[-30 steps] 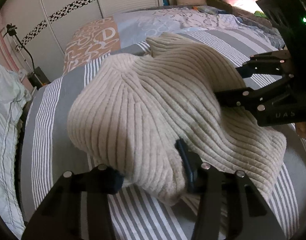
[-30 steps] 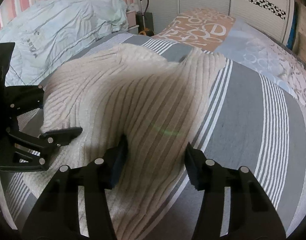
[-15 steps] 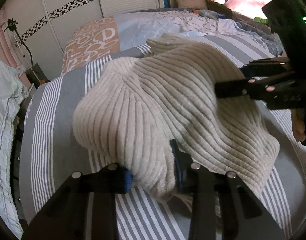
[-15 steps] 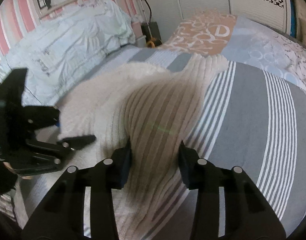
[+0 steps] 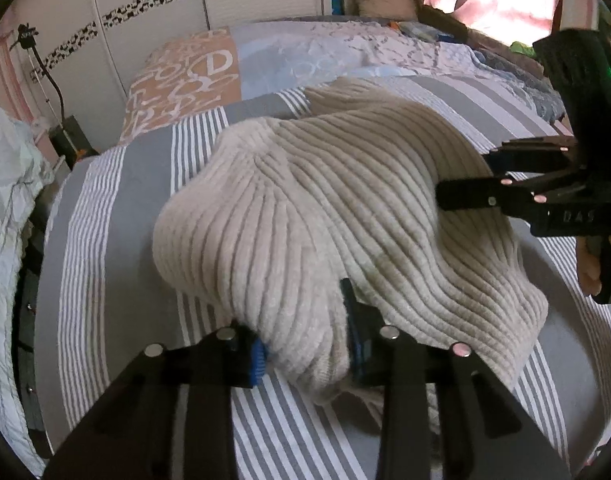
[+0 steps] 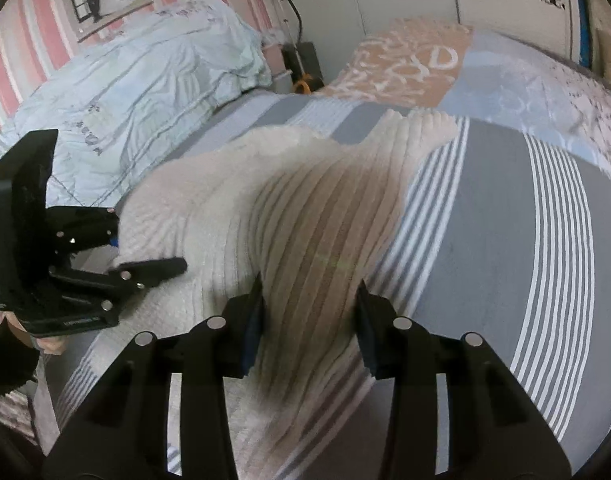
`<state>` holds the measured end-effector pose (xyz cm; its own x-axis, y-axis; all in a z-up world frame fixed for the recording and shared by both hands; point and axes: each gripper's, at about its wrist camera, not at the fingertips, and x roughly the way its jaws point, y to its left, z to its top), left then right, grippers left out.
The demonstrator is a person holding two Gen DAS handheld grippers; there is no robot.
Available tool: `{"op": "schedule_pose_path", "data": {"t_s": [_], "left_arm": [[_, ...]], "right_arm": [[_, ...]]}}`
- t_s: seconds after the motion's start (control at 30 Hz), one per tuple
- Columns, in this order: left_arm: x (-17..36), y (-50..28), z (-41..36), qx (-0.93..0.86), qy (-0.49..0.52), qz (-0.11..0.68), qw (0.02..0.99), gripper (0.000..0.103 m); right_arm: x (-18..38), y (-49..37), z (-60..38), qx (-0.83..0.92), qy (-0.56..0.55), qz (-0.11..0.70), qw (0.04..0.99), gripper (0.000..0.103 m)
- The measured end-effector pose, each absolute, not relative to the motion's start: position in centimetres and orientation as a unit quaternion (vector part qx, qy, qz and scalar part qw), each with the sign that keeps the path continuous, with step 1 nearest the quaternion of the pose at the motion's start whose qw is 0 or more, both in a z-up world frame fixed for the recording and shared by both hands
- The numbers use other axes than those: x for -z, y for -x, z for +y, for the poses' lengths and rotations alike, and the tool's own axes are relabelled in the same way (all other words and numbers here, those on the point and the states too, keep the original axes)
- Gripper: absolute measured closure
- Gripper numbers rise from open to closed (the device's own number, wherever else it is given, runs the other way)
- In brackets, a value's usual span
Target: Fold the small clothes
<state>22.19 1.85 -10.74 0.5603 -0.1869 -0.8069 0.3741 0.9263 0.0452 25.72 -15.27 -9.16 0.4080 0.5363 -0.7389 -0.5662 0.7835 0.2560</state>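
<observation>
A cream ribbed knit garment (image 5: 305, 208) lies bunched on the grey-and-white striped bedspread (image 5: 117, 240). My left gripper (image 5: 305, 346) is shut on its near edge, with a thick fold of fabric pinched between the blue pads. My right gripper (image 6: 309, 320) is shut on another part of the near edge of the garment (image 6: 305, 216), and the cloth rises in a ridge from its fingers. Each gripper shows in the other's view: the right gripper (image 5: 485, 196) at the right, the left gripper (image 6: 145, 268) at the left.
A pale blue crumpled duvet (image 6: 137, 92) is heaped to the left of the bed. An orange lettered pillow (image 5: 185, 84) and a blue patterned cover (image 5: 325, 60) lie at the far end. White wardrobe doors (image 5: 145, 8) stand behind, and a black lamp stand (image 5: 45, 80) is beside them.
Both grippers' fingers have narrowed onto the garment's near edge. The cloth has bunched up and risen off the bed into a hump between them.
</observation>
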Motion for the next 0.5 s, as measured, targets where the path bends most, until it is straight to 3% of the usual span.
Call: {"op": "schedule_pose_path", "data": {"t_s": [0.07, 0.17, 0.3, 0.37, 0.5], "left_arm": [[11.0, -22.5, 1.8, 0.157, -0.106, 0.442, 0.877, 0.056], [11.7, -22.8, 1.6, 0.133, -0.13, 0.435, 0.881, 0.03], [12.8, -23.8, 2.8, 0.145, -0.089, 0.448, 0.878, 0.009], [13.6, -24.4, 3.5, 0.153, -0.061, 0.455, 0.875, 0.002], [13.8, -24.3, 3.4, 0.159, -0.054, 0.453, 0.876, 0.001]], "right_arm": [[9.3, -25.8, -15.4, -0.328, 0.015, 0.436, 0.838, 0.062], [9.1, -25.7, -15.1, -0.325, 0.024, 0.435, 0.839, 0.061], [9.3, -25.6, -15.4, -0.324, 0.024, 0.439, 0.838, 0.061], [9.6, -25.7, -15.4, -0.323, 0.023, 0.441, 0.837, 0.06], [9.7, -25.8, -15.4, -0.324, 0.023, 0.443, 0.836, 0.06]]}}
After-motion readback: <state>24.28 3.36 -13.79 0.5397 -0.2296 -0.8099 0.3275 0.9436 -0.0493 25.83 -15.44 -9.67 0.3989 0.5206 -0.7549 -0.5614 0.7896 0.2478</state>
